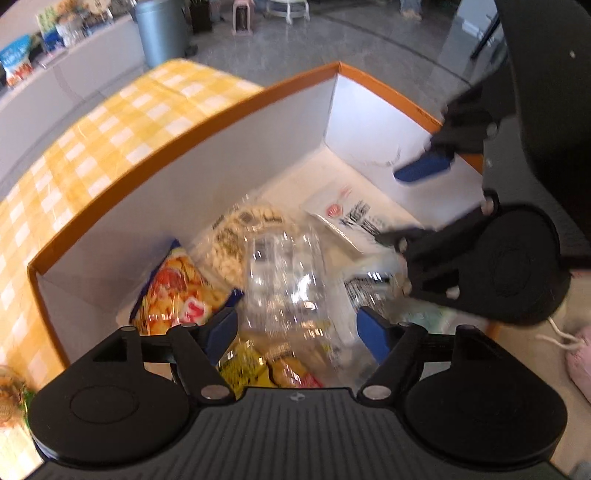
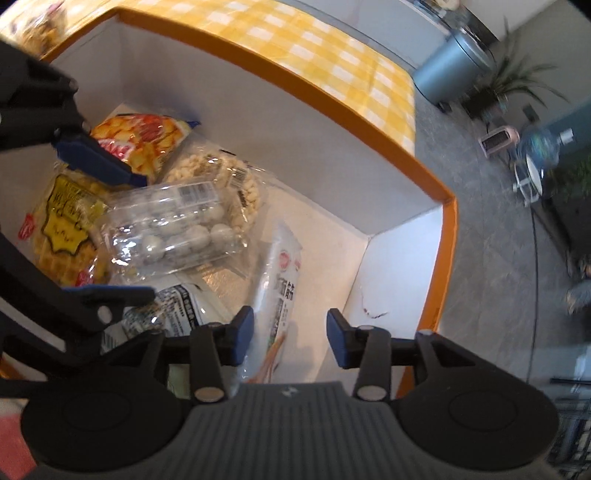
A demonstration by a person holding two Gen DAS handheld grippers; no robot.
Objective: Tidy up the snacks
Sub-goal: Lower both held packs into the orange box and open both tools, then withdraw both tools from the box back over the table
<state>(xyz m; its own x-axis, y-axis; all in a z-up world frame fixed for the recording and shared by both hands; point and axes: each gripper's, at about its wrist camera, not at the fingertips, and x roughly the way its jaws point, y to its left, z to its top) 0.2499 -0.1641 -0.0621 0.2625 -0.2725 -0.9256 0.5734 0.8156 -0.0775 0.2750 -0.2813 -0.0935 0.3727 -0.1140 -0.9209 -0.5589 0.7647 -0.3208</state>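
An orange-rimmed white box (image 1: 236, 155) (image 2: 332, 155) holds several snack packs. A clear pack of pale round sweets (image 1: 288, 280) (image 2: 173, 229) lies on top of the pile, between the blue pads of my left gripper (image 1: 297, 332), which is open over the box. The left gripper also shows in the right wrist view (image 2: 110, 229), open on either side of that pack. My right gripper (image 2: 290, 339) is open and empty above a white pack (image 2: 284, 266) on the box floor. It shows in the left wrist view (image 1: 410, 221) at the box's right side.
In the box lie an orange chip bag (image 2: 144, 136), a peanut bag (image 2: 236, 184), a yellow waffle pack (image 2: 62, 221) and a white printed pack (image 1: 354, 218). The box stands on a yellow checked tablecloth (image 1: 110, 147). A grey bin (image 1: 162, 33) stands on the floor beyond.
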